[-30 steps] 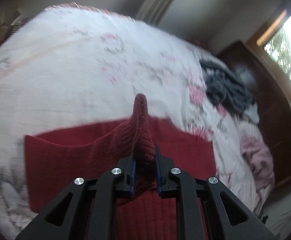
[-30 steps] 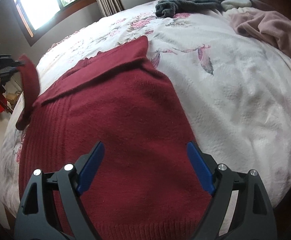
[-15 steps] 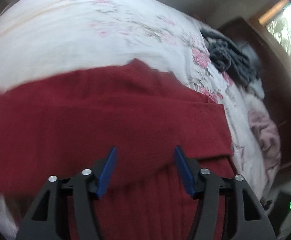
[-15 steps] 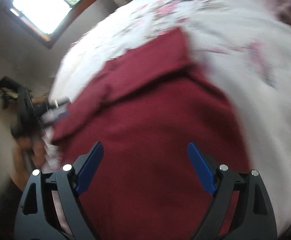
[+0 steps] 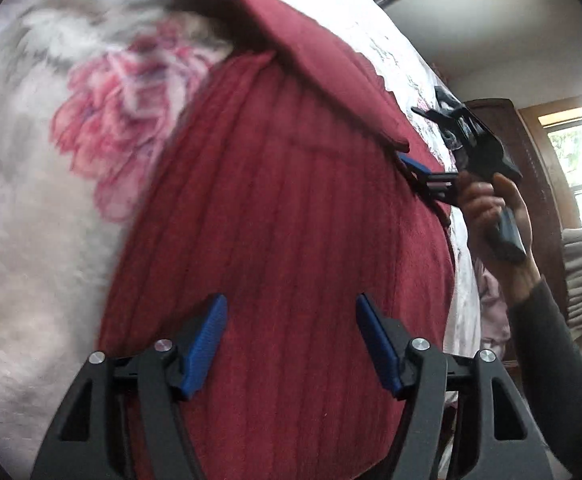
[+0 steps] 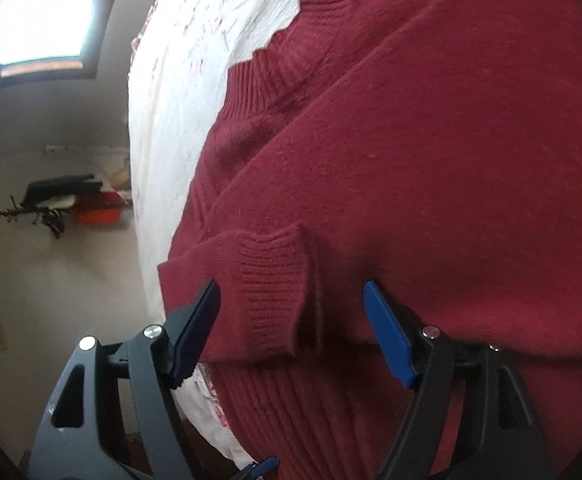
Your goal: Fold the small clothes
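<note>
A dark red knit sweater [image 5: 291, 216] lies on the floral white bedspread [image 5: 51, 184], with a sleeve [image 5: 315, 60] folded across its body. My left gripper [image 5: 291, 340] hovers open just over the ribbed lower part, nothing between its blue pads. My right gripper [image 6: 291, 320] is open too, its fingers straddling the folded sleeve's ribbed cuff [image 6: 271, 288] without closing on it. In the left wrist view the right gripper [image 5: 423, 172] shows at the sweater's far edge, held by a hand [image 5: 495, 216]. The sweater's collar [image 6: 287, 64] shows in the right wrist view.
Dark clothing [image 5: 449, 120] lies further along the bed, and a pink garment [image 5: 491, 304] hangs near its edge. A dark wooden cabinet [image 5: 539, 168] and a window [image 5: 579, 152] stand beyond. A wall shelf [image 6: 67, 200] with small items sits past the bed's side.
The left gripper let go of the sleeve, which now lies folded across the sweater, and swung down to the ribbed lower part. The right gripper moved in over the sleeve cuff.
</note>
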Available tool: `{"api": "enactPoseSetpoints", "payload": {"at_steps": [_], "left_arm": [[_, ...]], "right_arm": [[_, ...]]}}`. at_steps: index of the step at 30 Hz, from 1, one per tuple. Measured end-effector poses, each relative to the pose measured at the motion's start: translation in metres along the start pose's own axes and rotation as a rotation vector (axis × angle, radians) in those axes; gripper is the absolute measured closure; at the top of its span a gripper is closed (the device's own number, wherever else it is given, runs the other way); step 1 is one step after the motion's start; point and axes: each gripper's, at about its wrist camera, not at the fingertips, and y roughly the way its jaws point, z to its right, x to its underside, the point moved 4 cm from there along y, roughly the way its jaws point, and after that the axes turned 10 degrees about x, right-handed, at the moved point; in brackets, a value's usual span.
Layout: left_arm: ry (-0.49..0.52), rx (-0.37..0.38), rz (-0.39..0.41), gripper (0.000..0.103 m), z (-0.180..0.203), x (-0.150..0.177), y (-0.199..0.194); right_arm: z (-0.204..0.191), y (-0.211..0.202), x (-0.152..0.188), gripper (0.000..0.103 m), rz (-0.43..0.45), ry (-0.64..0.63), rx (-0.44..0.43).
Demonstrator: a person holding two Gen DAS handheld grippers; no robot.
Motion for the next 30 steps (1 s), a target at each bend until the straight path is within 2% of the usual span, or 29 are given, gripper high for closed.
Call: {"api": "enactPoseSetpoints", "payload": {"at_steps": [3, 5, 10, 12, 14, 16, 20, 24, 30], "left_arm": [[-0.016, 0.006, -0.006, 0.036, -0.004, -0.001, 0.001], [-0.018, 0.007, -0.007, 0.034, -0.003, -0.001, 0.001], [-0.017, 0.015, -0.004, 0.034, -0.004, 0.001, 0.001], [-0.025, 0.02, -0.004, 0.034, -0.005, 0.002, 0.001], [-0.032, 0.024, -0.005, 0.034, -0.008, 0.003, 0.0], [-0.033, 0.022, -0.007, 0.034, -0.008, 0.003, 0.001], [-0.032, 0.016, -0.007, 0.034, -0.008, 0.003, 0.001], [-0.042, 0.015, -0.001, 0.034, -0.009, 0.005, 0.002], [-0.068, 0.019, 0.003, 0.034, -0.011, 0.007, 0.003]], "right_arm": [[-0.011, 0.002, -0.003, 0.032, -0.015, -0.027, 0.02], [-0.019, 0.004, -0.001, 0.046, -0.035, -0.051, 0.019], [-0.027, 0.014, 0.003, 0.056, -0.079, -0.063, 0.065], [-0.032, 0.015, 0.002, 0.066, -0.086, -0.068, 0.064], [-0.038, 0.012, 0.0, 0.087, -0.068, -0.085, 0.083], [-0.045, 0.0, -0.003, 0.097, -0.036, -0.111, 0.096], [-0.063, -0.036, -0.011, 0.098, 0.038, -0.135, 0.069], [-0.083, -0.091, -0.02, 0.098, 0.132, -0.166, 0.051], [-0.089, -0.158, -0.031, 0.098, 0.248, -0.187, 0.069]]}}
